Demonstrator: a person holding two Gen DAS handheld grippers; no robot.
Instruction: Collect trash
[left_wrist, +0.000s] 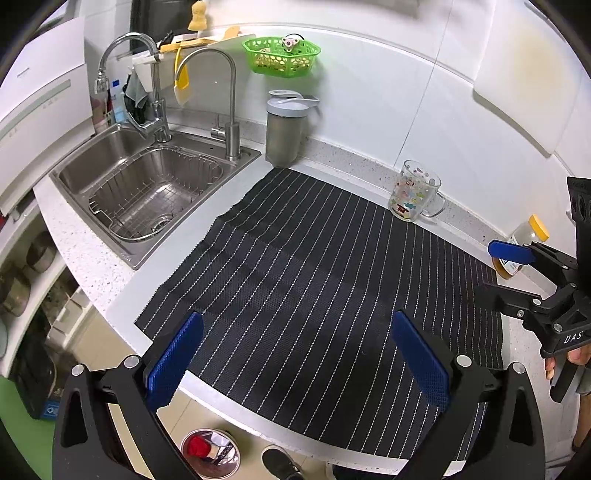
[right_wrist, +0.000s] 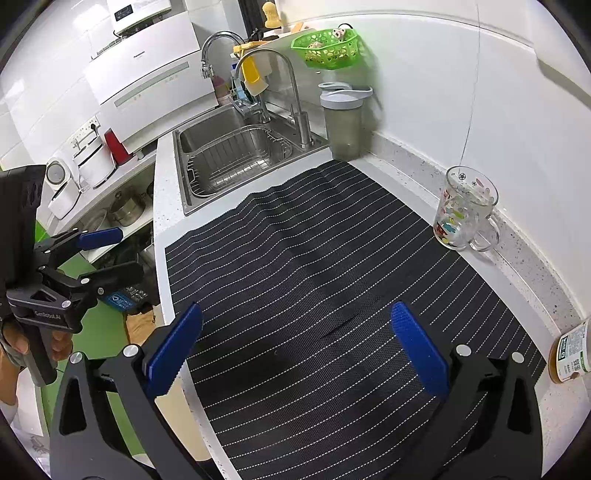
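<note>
home kitchen: sink (left_wrist: 147, 184), countertop (left_wrist: 85, 254)

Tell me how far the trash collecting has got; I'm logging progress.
Looks mostly done: the striped mat shows no loose trash, and the bin on the floor below already holds scraps. Nothing is in hand: the left gripper and right gripper are both open and empty. Only the glass mug, grey bottle and jar remain.

White speckled countertop (left_wrist: 85, 258), carrying a black pinstriped mat (left_wrist: 314, 280) that is covering most of its surface. Sitting directly on the counter along the back wall: grey shaker bottle (left_wrist: 284, 129) beside the sink (left_wrist: 147, 184), printed glass mug (left_wrist: 413, 192), yellow-lidded jar (left_wrist: 524, 240). Mat is lying bare.
</note>
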